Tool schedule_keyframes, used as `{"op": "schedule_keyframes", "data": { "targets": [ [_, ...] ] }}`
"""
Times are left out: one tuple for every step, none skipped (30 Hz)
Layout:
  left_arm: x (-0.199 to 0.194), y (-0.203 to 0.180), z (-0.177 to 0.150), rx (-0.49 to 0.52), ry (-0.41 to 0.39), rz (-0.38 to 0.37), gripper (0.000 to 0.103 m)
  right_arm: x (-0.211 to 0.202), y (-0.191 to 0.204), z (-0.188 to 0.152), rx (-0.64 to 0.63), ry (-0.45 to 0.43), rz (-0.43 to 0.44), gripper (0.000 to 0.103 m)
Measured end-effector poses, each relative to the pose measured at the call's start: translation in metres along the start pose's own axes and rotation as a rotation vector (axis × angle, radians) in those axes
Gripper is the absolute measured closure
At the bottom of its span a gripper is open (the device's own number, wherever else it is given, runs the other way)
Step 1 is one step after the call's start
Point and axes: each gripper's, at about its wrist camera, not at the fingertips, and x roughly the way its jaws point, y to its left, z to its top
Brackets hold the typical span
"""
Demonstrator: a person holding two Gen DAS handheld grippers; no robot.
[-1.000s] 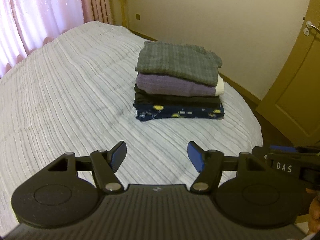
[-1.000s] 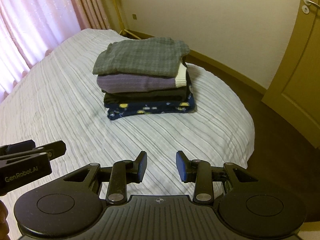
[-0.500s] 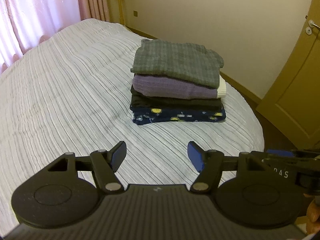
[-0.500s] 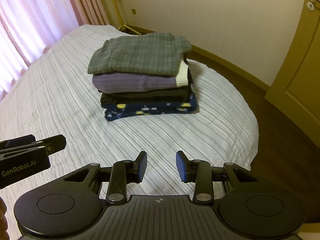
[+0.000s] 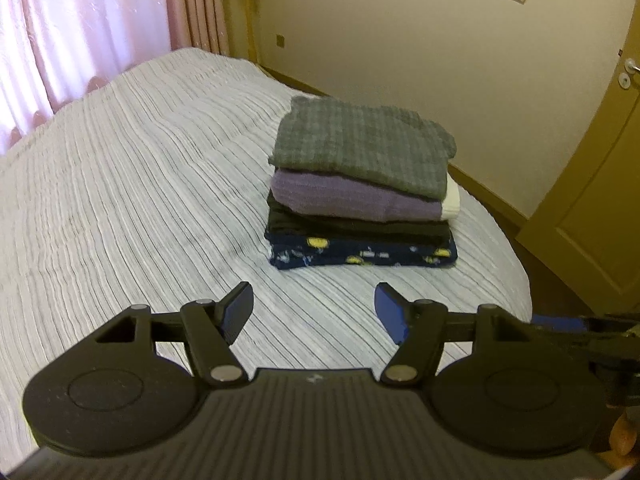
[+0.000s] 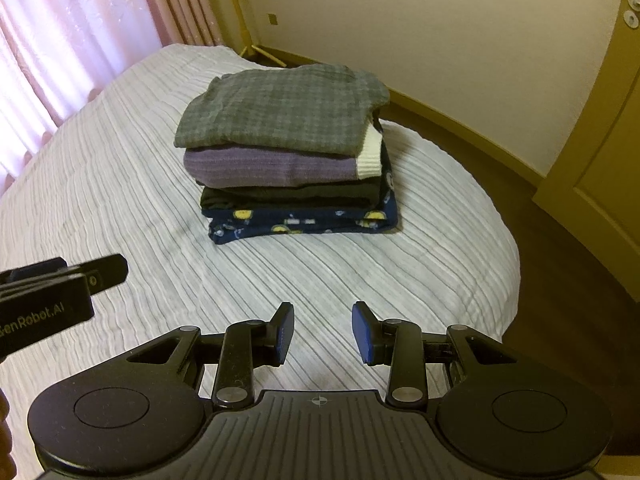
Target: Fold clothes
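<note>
Left claw [image 5: 314, 307] hangs over the striped bed cover [image 5: 132, 184] with its jaws wide apart and nothing between them. Ahead, in the left wrist view, the stack of folded clothes [image 5: 362, 184] sits near the bed's far right corner, well apart from the fingertips, with bare cover all the way to it and a broad free stretch to the left, up to the pink curtains [image 5: 80, 32]. Past the bed's rounded right edge lie dark floor and a door [image 5: 600, 208]. The right claw shows only as a dark sliver at the frame's right edge, cut off.

Right claw [image 6: 322, 332] holds its jaws partly apart, empty, above the cover. In this view the stack [image 6: 288, 152] lies straight ahead, its right side close to the bed's edge, beyond which is floor [image 6: 560, 272]. The left claw's body intrudes from the left, its fingertips hard to make out. A checked grey garment [image 6: 280, 112] tops the stack.
</note>
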Motion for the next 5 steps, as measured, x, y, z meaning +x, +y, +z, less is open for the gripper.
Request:
{"op": "schedule_keyframes", "data": {
  "targets": [
    [-0.0007, 0.0001, 0.0008, -0.003, -0.007, -0.001, 0.042, 0.0002, 0.0000, 0.0003, -0.001, 0.000, -0.001, 0.067],
    [-0.0014, 0.0001, 0.0015, -0.006, -0.014, -0.002, 0.042, 0.0002, -0.0002, 0.0006, -0.003, 0.000, -0.001, 0.067],
    [-0.0022, 0.0002, 0.0023, -0.010, -0.020, -0.002, 0.042, 0.0002, -0.0004, 0.0008, -0.004, 0.000, -0.001, 0.067],
    [-0.0029, -0.0002, 0.0028, -0.012, -0.023, -0.008, 0.042, 0.0000, -0.0007, 0.0009, -0.005, -0.001, -0.001, 0.067],
    [-0.0037, -0.0007, 0.0033, -0.014, -0.024, -0.014, 0.042, -0.0003, -0.0011, 0.0009, -0.005, -0.002, -0.001, 0.067]
  ]
}}
